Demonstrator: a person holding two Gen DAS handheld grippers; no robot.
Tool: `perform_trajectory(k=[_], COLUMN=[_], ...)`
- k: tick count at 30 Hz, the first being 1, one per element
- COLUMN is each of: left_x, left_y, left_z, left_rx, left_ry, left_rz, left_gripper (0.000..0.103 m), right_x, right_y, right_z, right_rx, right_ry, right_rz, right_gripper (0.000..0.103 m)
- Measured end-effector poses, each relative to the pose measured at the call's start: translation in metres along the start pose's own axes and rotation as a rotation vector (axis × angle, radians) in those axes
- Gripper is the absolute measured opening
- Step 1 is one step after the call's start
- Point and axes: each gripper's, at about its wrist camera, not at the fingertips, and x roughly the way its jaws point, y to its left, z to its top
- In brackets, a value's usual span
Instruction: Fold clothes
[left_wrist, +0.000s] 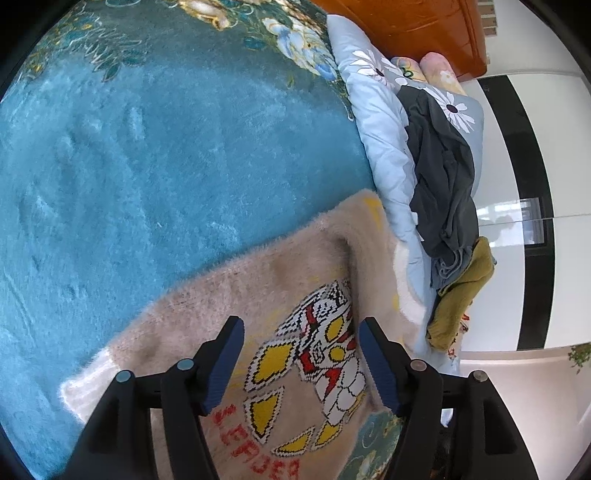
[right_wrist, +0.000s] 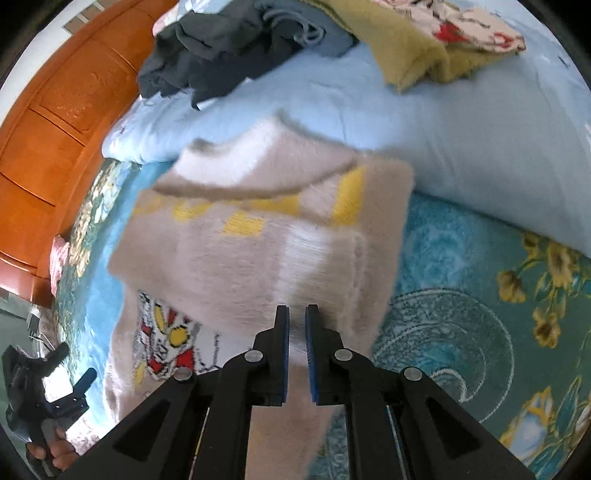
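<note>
Fuzzy beige knit filled the lower half of our left wrist view: the sweater (left_wrist: 280, 295) lay on a teal plush blanket (left_wrist: 147, 155), its front showing a cartoon figure in red, yellow and white. Our left gripper (left_wrist: 301, 363) hovered over that print with its jaws spread wide and nothing between them. Beyond the sweater, a pale blue quilt (left_wrist: 376, 122) with daisy prints ran along the bed, carrying a crumpled dark grey garment (left_wrist: 443, 177) and an olive one (left_wrist: 461, 295).

From the right wrist view, part of the sweater was doubled over its own front, so the print was half covered and a band of yellow blocks showed on the folded layer. Our right gripper (right_wrist: 297, 328) had its jaws drawn narrow, with beige knit (right_wrist: 258, 258) seemingly pinched between them; the cloth looked blurred, as if moving. The left gripper showed small at the lower left, held in a hand (right_wrist: 55, 452). The quilt (right_wrist: 461, 147) lay just behind, and an orange wooden headboard (right_wrist: 55, 122) stood at the left.

We judged the risks to be these: the thick, slippery pile could slide from so narrow a pinch, dropping the fold askew, and the far edge could ride up onto the quilt, leaving a lumpy crease.
</note>
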Motion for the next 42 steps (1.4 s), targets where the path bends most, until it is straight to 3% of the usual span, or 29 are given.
perform_trajectory(k=[5,6,9,12,15,19,25,31,35,37,38,39,42], left_x=[-0.006,-0.007,-0.010,-0.010,0.001,0.021,0.039,0.039,0.045,0.049,0.050,0.050,0.048], left_y=[0.003,0.004,0.003,0.004,0.013,0.026,0.045,0.044,0.036,0.029,0.026,0.024,0.024], left_z=[0.005,0.008,0.024,0.039,0.051,0.053,0.041,0.033,0.024,0.016,0.011,0.007,0.006], left_rx=[-0.003,-0.002,0.057,0.119,0.155,0.193,0.220,0.263,0.358,0.460,0.519,0.565,0.590], left_ry=[0.038,0.056,0.129,0.216,0.322,0.399,0.442,0.491,0.557,0.604,0.626,0.645,0.667], left_rz=[-0.014,-0.017,0.047,0.147,0.240,0.333,0.330,0.273,0.314,0.363,0.392,0.418,0.440], left_gripper=[0.071,0.071,0.074,0.074,0.074,0.074,0.075,0.077,0.076,0.072,0.067,0.064,0.035], right_x=[-0.016,-0.021,-0.032,-0.041,-0.036,-0.027,-0.009,0.001,0.007,0.009,0.008,0.008,0.001], right_y=[0.005,0.005,-0.001,-0.016,-0.029,-0.040,-0.039,-0.029,-0.015,-0.007,-0.003,0.000,0.007], right_z=[-0.005,-0.009,-0.026,-0.054,-0.086,-0.125,-0.146,-0.150,-0.156,-0.160,-0.159,-0.159,-0.153], right_rx=[-0.025,-0.027,-0.019,0.010,0.069,0.142,0.211,0.225,0.193,0.171,0.163,0.155,0.127], right_ry=[-0.004,-0.005,0.004,0.020,0.093,0.162,0.238,0.286,0.329,0.354,0.354,0.354,0.338], right_rz=[0.047,0.062,0.110,0.145,0.220,0.300,0.374,0.413,0.447,0.455,0.458,0.461,0.477], right_gripper=[0.009,0.016,0.035,0.036,0.038,0.041,0.041,0.042,0.042,0.041,0.036,0.023,0.012])
